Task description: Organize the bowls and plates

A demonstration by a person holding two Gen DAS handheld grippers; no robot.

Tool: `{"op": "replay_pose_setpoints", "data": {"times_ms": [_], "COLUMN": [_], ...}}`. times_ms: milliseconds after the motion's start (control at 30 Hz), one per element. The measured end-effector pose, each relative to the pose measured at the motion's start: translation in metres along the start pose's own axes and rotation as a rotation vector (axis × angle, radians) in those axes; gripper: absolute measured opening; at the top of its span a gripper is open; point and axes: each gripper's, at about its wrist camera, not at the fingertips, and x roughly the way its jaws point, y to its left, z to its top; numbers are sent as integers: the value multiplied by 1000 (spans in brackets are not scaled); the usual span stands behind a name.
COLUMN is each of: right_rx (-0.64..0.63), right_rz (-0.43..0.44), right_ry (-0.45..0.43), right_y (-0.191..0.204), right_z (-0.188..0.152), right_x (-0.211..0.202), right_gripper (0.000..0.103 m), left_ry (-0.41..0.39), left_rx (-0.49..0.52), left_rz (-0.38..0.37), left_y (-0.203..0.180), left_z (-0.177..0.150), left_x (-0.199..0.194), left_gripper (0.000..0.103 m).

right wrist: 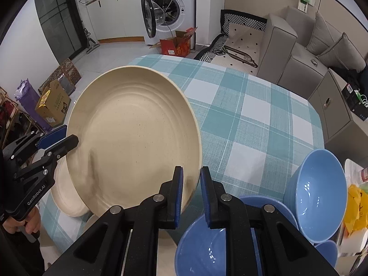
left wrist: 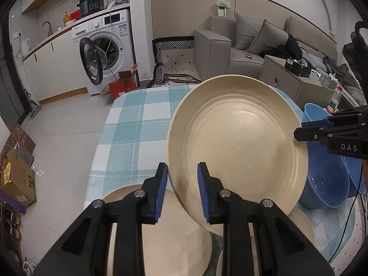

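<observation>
— Two hand-held grippers are set on one round cream speckled plate [left wrist: 237, 142]; how is it held?

— It is tilted up off the checked teal-and-white tabletop [right wrist: 248, 105]. Its near-left rim is bracketed by the left hand-held gripper [left wrist: 181, 191], narrowly parted; contact of both pads cannot be told. Its right rim is bracketed likewise by the right hand-held gripper [right wrist: 192, 197].

— Which way is the stack?

— Straight below the left hand-held gripper another flat cream plate [left wrist: 174, 234] is seen lying, so that side is judged nearer. The blue plastic bowls [right wrist: 317, 195] are kept to the right, just beside the lifted rim.
</observation>
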Motion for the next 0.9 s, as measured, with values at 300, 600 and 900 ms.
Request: {"op": "replay_pose_setpoints", "data": {"times_ms": [300, 600, 900], "right_rx": [-8, -34, -44], "right_rz": [7, 14, 36], "right_ry": [-33, -59, -72], "right_y": [5, 12, 20], "right_z": [-24, -45, -65], "right_x": [-17, -34, -43], "right_gripper": [16, 16, 16], "left_ry": [-40, -66, -75], "left_rx": [8, 15, 24], "left_rz": [5, 5, 6], "left_y": [-7, -10, -13], "left_z": [-12, -25, -43], "left_x": [-20, -39, -56], "left_gripper": [25, 25, 25]}}
